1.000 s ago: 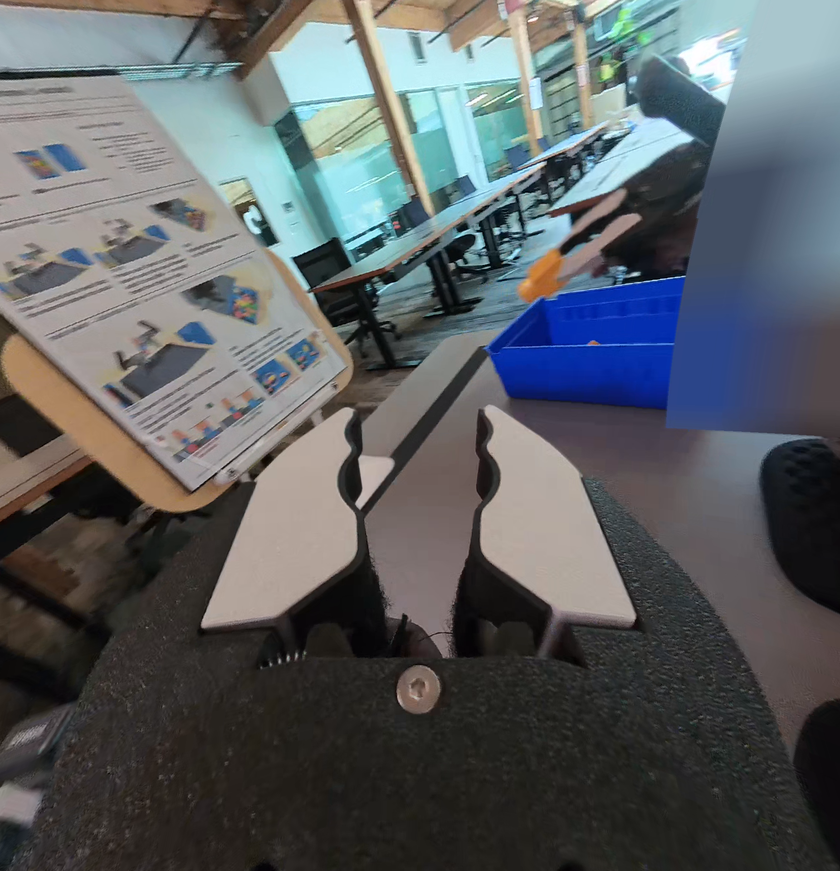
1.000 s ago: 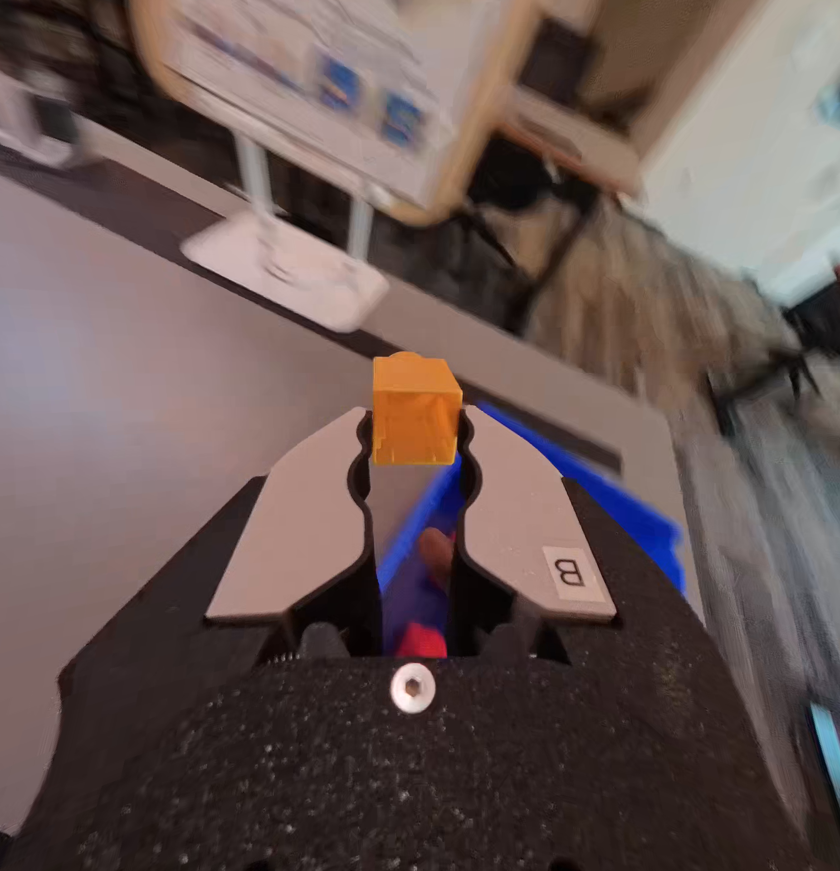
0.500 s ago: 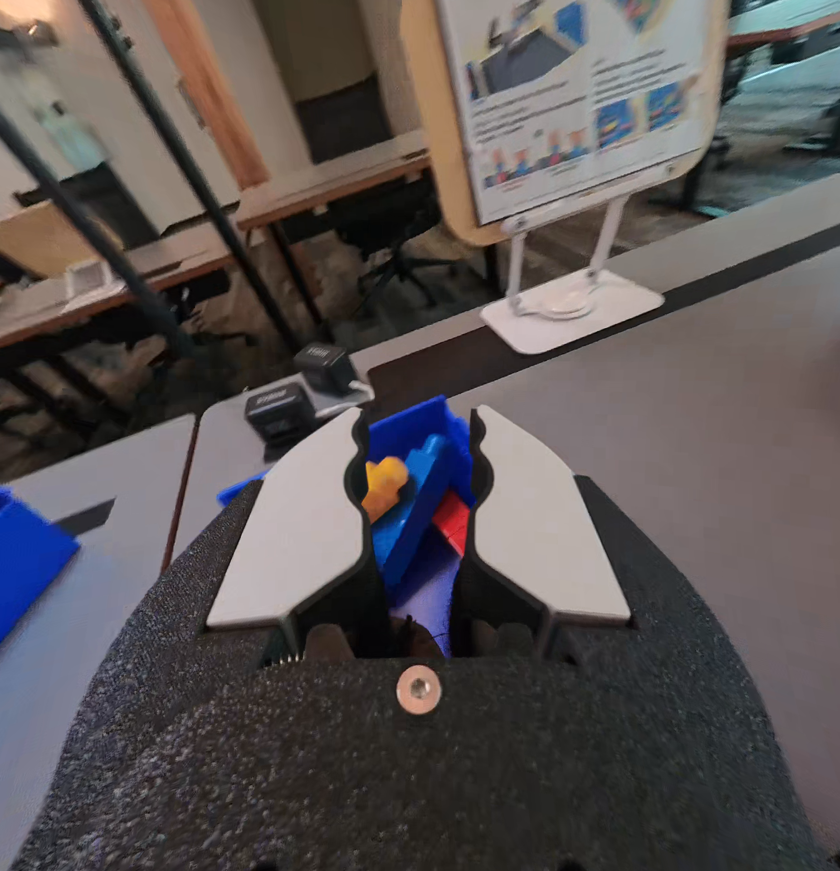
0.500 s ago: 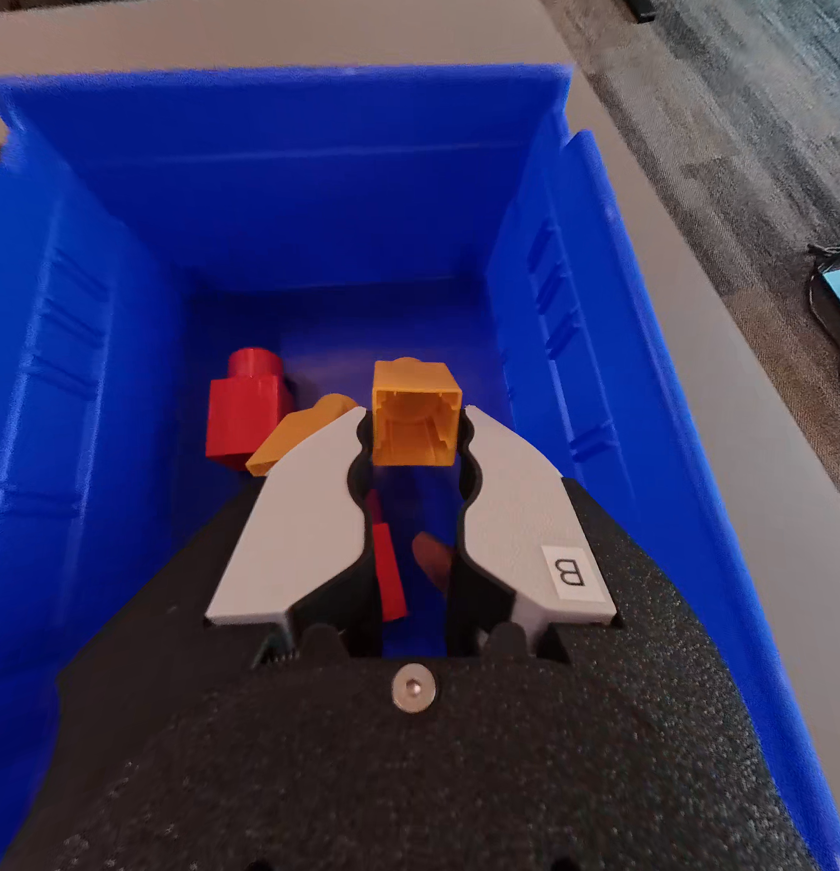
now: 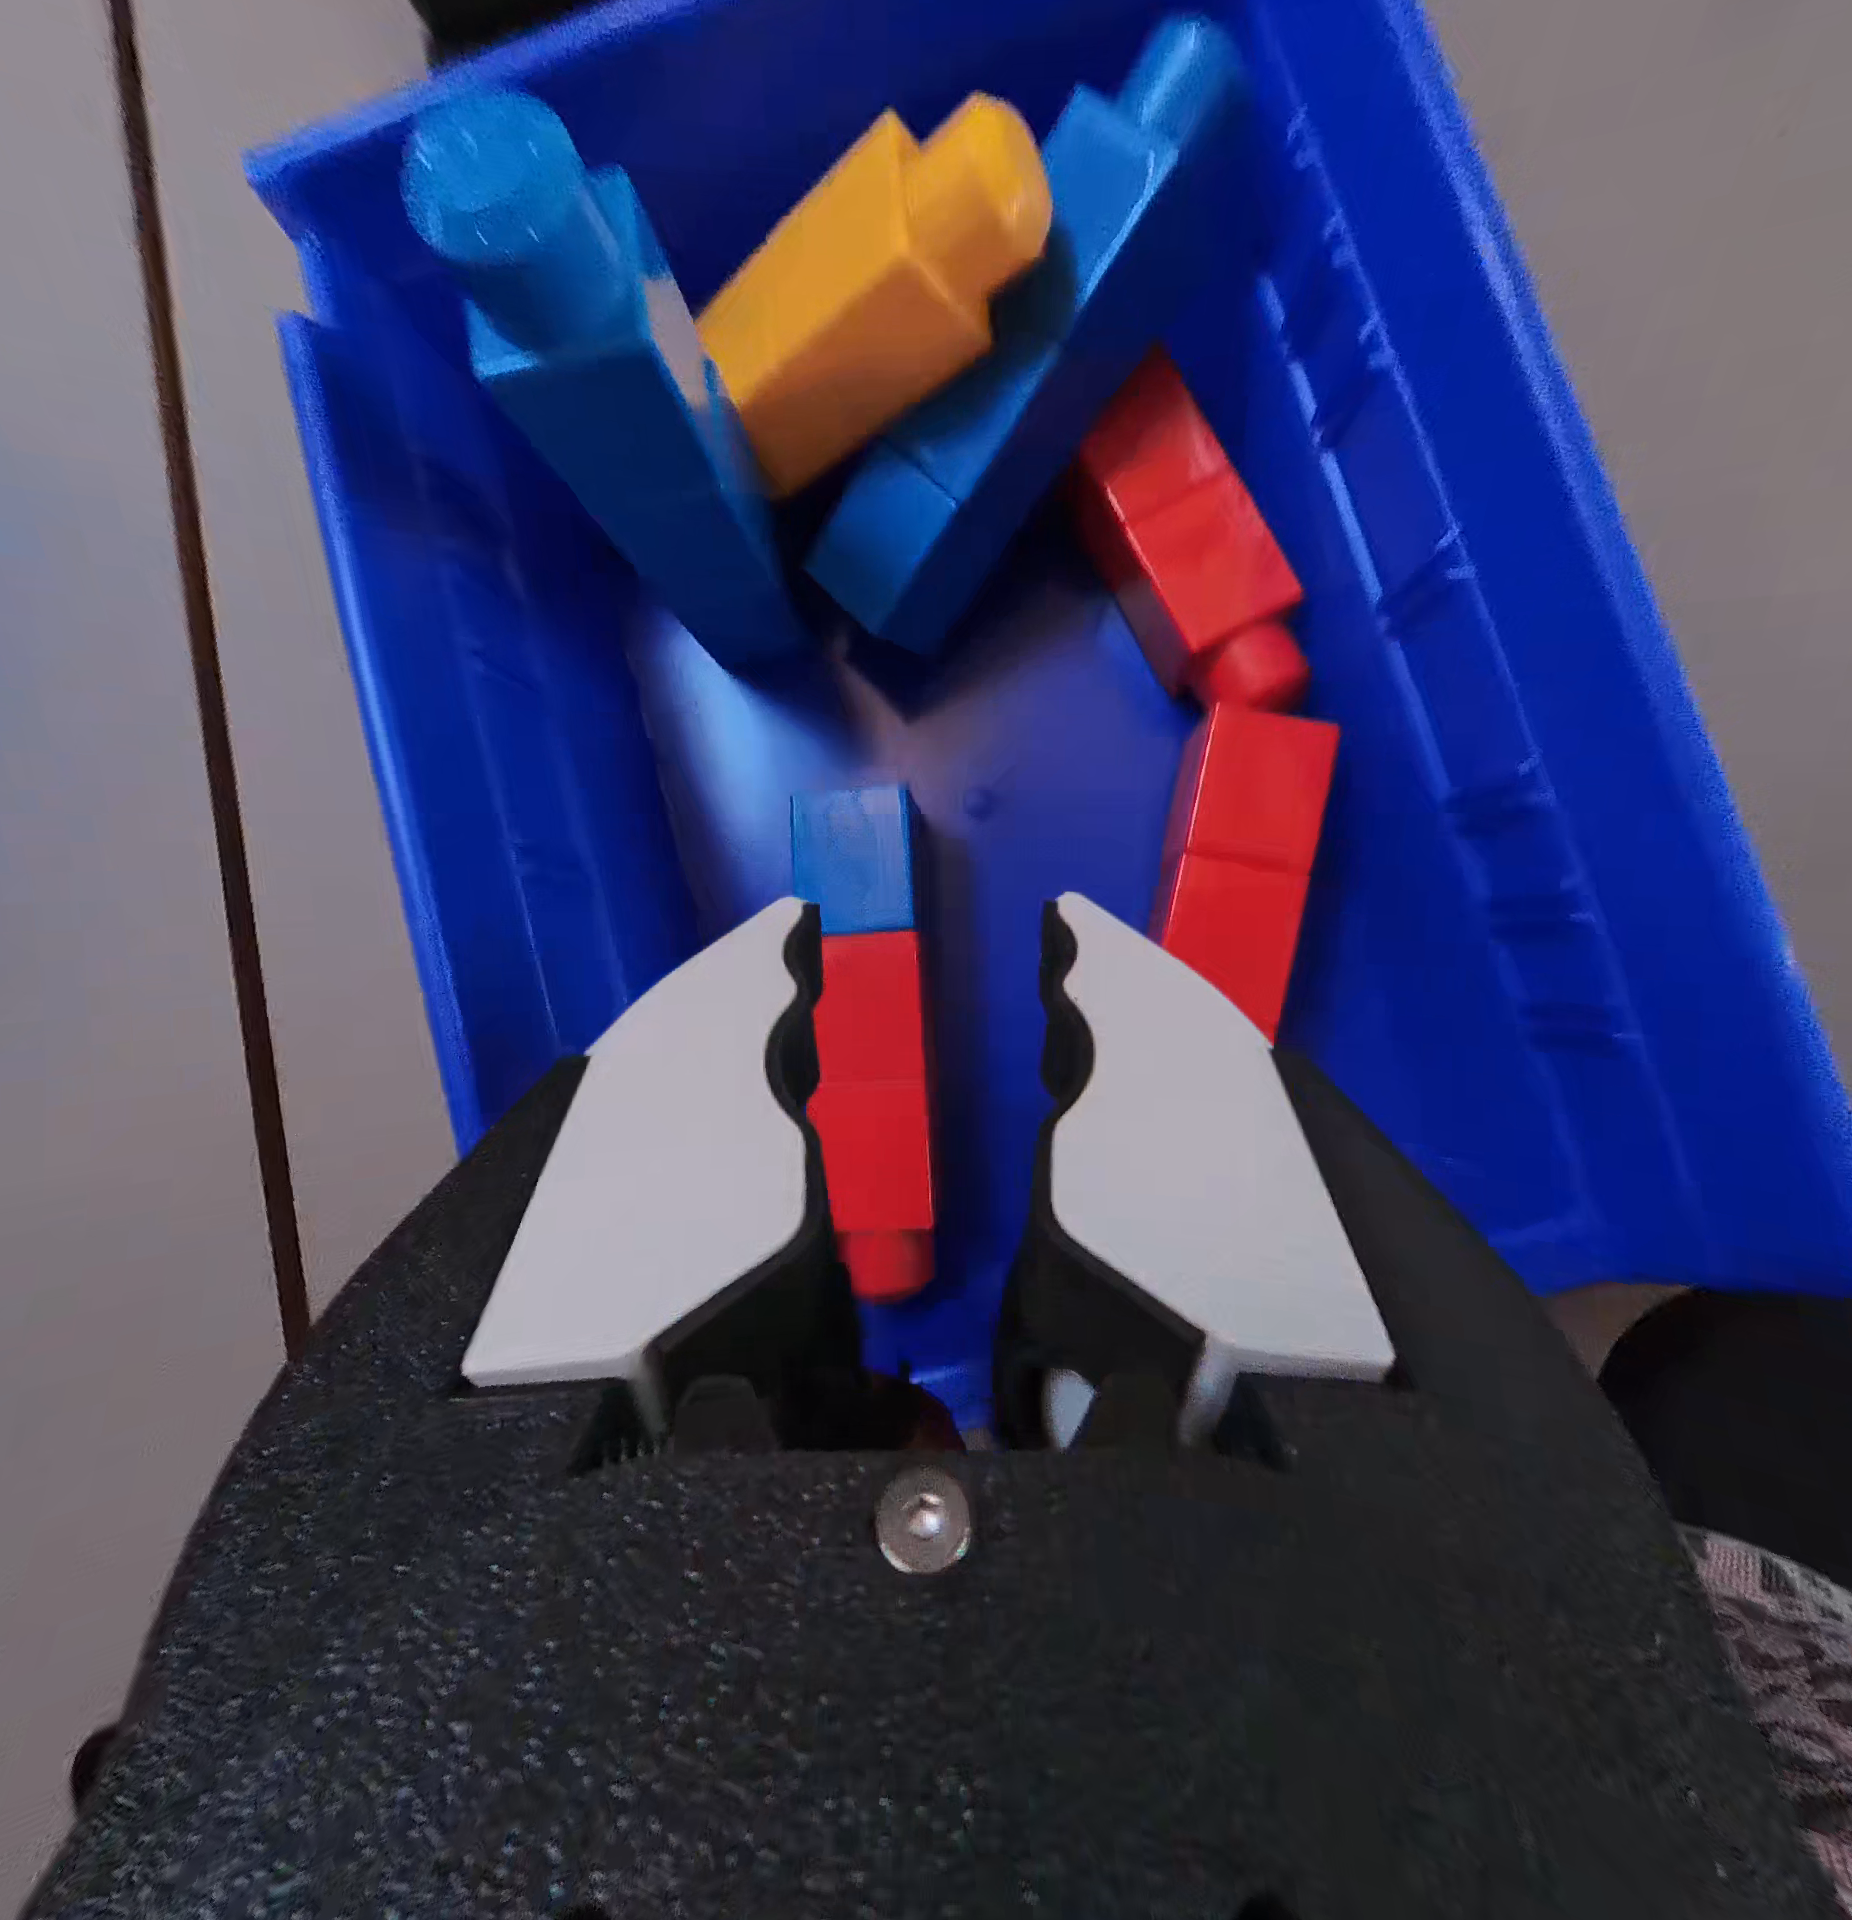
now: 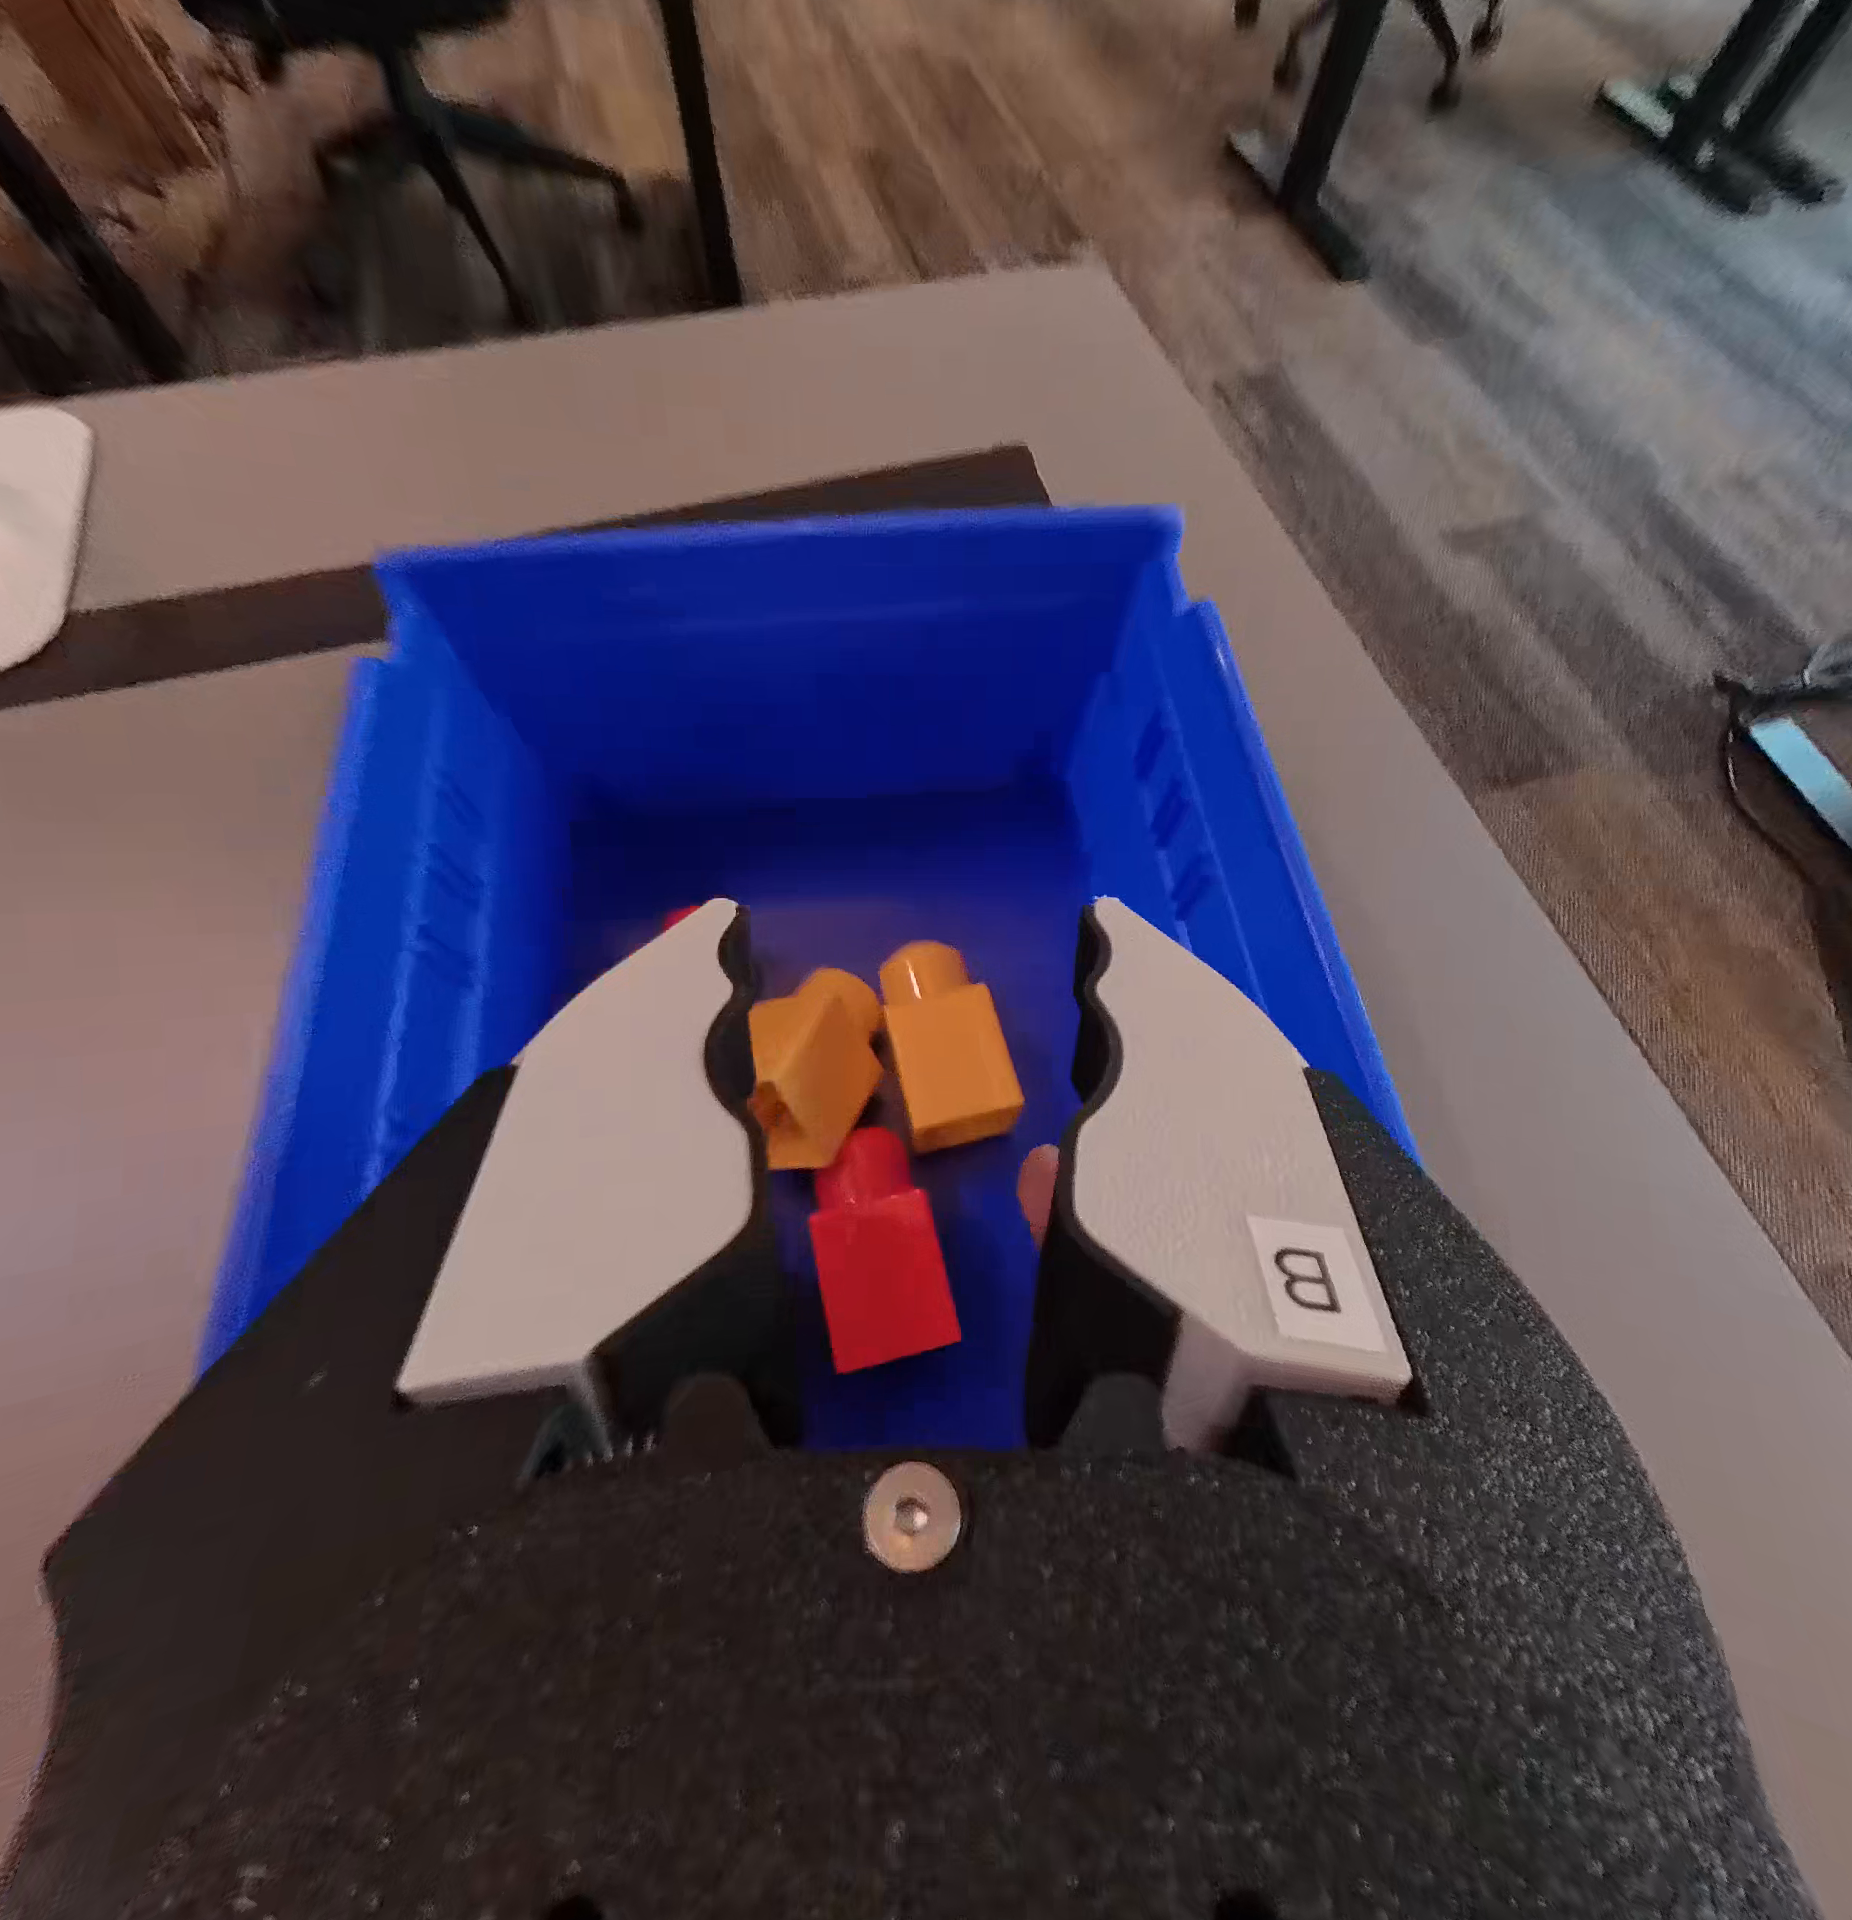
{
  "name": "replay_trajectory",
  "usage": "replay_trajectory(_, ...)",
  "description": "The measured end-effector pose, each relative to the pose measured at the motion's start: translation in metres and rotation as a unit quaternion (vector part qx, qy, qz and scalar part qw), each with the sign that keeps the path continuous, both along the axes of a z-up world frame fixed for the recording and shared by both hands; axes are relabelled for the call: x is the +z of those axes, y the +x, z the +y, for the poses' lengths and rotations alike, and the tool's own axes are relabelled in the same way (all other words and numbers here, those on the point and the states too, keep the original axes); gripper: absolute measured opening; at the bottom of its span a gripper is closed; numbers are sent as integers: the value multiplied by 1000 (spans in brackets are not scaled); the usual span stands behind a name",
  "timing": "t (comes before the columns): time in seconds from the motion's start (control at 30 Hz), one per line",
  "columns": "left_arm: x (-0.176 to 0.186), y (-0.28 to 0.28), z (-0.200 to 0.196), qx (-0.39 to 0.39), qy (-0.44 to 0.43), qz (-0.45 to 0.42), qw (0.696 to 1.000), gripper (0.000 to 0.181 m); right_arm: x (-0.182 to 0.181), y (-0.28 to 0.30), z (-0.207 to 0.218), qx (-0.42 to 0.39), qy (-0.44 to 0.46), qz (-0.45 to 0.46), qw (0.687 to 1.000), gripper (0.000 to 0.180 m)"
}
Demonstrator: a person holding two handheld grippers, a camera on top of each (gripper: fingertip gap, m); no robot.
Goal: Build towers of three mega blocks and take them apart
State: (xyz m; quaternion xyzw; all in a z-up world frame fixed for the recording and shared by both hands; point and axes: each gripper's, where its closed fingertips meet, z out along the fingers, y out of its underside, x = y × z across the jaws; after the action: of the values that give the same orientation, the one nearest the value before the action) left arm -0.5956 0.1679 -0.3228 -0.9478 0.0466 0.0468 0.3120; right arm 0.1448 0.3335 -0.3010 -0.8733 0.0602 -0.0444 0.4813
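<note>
Both tongs gape empty: left tongs [image 5: 927, 914] over a bin [image 5: 1587, 935] of towers, right tongs [image 6: 909, 914] over loose blocks [image 6: 948, 1049]; more dismantling likely remains.

both wrist views close above bins [image 5: 1524, 727]

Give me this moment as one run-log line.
left claw: open over tower bin | right claw: open, empty, above loose-block bin | orange block: in bin

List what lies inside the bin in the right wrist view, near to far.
Red block → two orange blocks side by side, the tilted one and the right one → bin's far wall.
</note>
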Motion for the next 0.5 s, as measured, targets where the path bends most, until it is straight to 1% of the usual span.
replay_trajectory(0.03,-8,-1,-3,4,-26,2,1000,42,6,-4,0,7,9,-4,1000,59)
replay_trajectory(0.17,-45,-10,-23,51,-138,-23,989,48,16,-14,2,31,16,-34,999,58)
replay_trajectory(0.23,-56,-25,-28,76,-157,-4,985,52,15,-19,3,44,16,-42,998,57)
replay_trajectory(0.3,-63,-32,-27,88,-160,2,983,51,16,-22,4,53,16,-45,997,57)
replay_trajectory(0.43,-81,-23,-23,48,-185,-6,982,46,22,-27,5,62,26,-55,996,55)
replay_trajectory(0.5,-88,-19,-17,27,-187,-18,982,37,26,-31,4,70,31,-63,995,54)
